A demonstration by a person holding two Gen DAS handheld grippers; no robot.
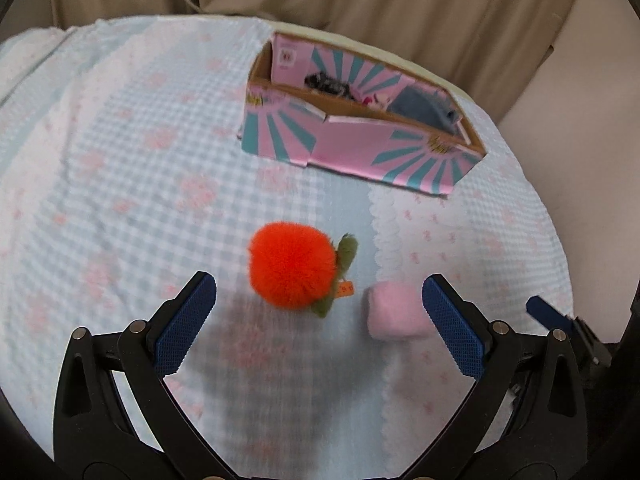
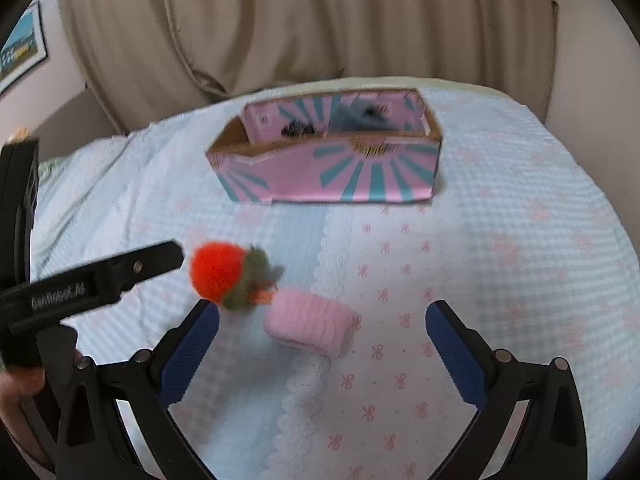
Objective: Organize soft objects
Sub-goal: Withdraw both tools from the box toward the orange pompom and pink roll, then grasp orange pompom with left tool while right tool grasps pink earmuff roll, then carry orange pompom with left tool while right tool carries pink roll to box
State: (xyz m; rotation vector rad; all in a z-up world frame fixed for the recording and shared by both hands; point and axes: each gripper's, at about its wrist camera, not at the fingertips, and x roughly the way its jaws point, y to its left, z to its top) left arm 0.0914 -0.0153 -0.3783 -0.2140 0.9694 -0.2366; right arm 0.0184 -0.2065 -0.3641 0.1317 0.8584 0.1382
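Observation:
A fluffy orange plush fruit (image 1: 291, 265) with green leaves lies on the light blue bedspread (image 1: 120, 160). A pink soft roll (image 1: 394, 311) lies just right of it. My left gripper (image 1: 319, 292) is open and empty, its jaws wide either side of the two soft things, just short of them. My right gripper (image 2: 322, 320) is open and empty, with the pink roll (image 2: 310, 326) between its fingers and the orange plush (image 2: 218, 272) by its left finger. The left gripper's finger (image 2: 120, 270) reaches in from the left of the right wrist view.
A pink and teal cardboard box (image 1: 352, 148) stands further back on the bedspread, open at the top, holding dark and grey-blue soft items (image 1: 420, 106). It also shows in the right wrist view (image 2: 332, 172). Beige curtains (image 2: 280, 20) hang behind the bed.

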